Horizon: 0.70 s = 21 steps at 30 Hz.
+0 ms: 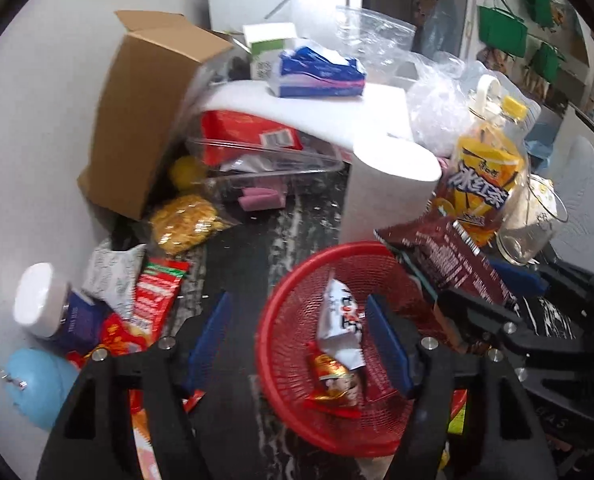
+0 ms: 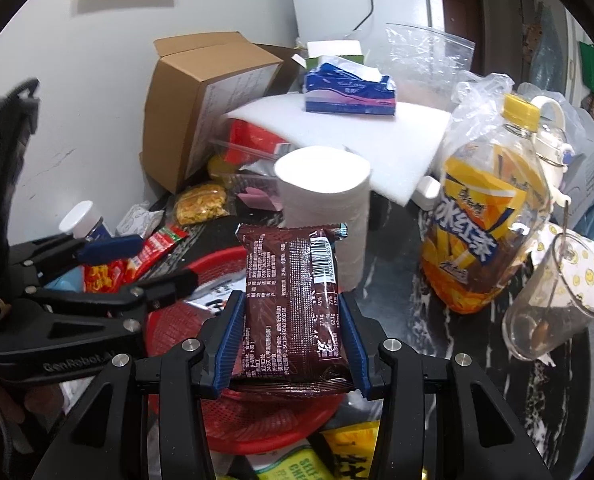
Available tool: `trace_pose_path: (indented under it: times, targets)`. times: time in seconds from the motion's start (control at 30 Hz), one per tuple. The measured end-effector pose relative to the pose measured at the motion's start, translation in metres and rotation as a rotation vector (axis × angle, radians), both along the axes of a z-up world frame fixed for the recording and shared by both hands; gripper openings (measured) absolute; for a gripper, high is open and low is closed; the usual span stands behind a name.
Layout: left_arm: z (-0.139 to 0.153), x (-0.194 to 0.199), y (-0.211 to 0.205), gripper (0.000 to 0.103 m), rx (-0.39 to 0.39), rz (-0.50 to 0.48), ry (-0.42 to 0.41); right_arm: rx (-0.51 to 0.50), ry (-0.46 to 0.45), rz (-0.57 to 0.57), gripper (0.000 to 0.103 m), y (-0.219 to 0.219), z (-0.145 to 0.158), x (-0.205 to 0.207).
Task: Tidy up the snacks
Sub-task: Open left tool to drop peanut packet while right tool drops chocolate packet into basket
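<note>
While the right gripper [image 2: 293,332] clamps a brown snack packet [image 2: 293,304], the left gripper [image 1: 297,340] hangs empty, jaws apart, over the red basket [image 1: 289,408].

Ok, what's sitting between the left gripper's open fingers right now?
In the left wrist view, the left gripper brackets bare dark tabletop and the red basket rim; the white snack packet lies inside, untouched.

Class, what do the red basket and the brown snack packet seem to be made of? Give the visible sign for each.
Red basket: probably moulded plastic, with fine open mesh walls and a smooth rim.
Brown snack packet: likely plastic film, glossy, with crimped ends and wrinkles catching light.
</note>
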<state>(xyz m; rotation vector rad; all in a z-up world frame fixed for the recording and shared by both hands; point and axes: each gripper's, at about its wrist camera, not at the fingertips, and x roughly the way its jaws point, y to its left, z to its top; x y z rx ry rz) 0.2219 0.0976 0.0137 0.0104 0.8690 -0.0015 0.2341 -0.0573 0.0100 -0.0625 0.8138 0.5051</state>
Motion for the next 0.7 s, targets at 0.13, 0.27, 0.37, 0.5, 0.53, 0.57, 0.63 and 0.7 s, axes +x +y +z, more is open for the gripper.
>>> trace_pose_path:
  times: [0.13, 0.27, 0.37, 0.5, 0.53, 0.57, 0.63, 0.7]
  targets:
    - [0.000, -0.008, 0.011, 0.068, 0.009, 0.040, 0.002, 0.023, 0.031, 0.023, 0.046, 0.009, -0.005, 0.000]
    - [-0.003, -0.016, 0.018, 0.068, 0.004, 0.055, 0.009, 0.014, 0.051, 0.045, 0.047, 0.020, -0.012, -0.001]
    - [-0.003, -0.021, 0.019, 0.068, 0.000, 0.057, 0.009, 0.005, 0.058, 0.046, 0.050, 0.024, -0.015, -0.002]
    - [0.002, -0.031, 0.014, 0.068, -0.005, 0.047, -0.009, -0.014, 0.073, 0.008, 0.062, 0.018, -0.014, -0.003]
    - [0.005, -0.035, 0.011, 0.068, -0.008, 0.037, -0.014, -0.017, 0.071, -0.002, 0.063, 0.015, -0.012, -0.006]
    - [0.007, -0.037, 0.008, 0.068, -0.009, 0.029, -0.019, -0.020, 0.066, -0.006, 0.063, 0.013, -0.010, -0.009]
    - [0.013, -0.043, 0.000, 0.068, -0.010, 0.009, -0.031, -0.025, 0.048, -0.012, 0.063, 0.008, -0.003, -0.015]
    - [0.019, -0.049, -0.006, 0.068, -0.011, -0.005, -0.041, -0.027, 0.033, -0.022, 0.063, 0.002, 0.004, -0.022]
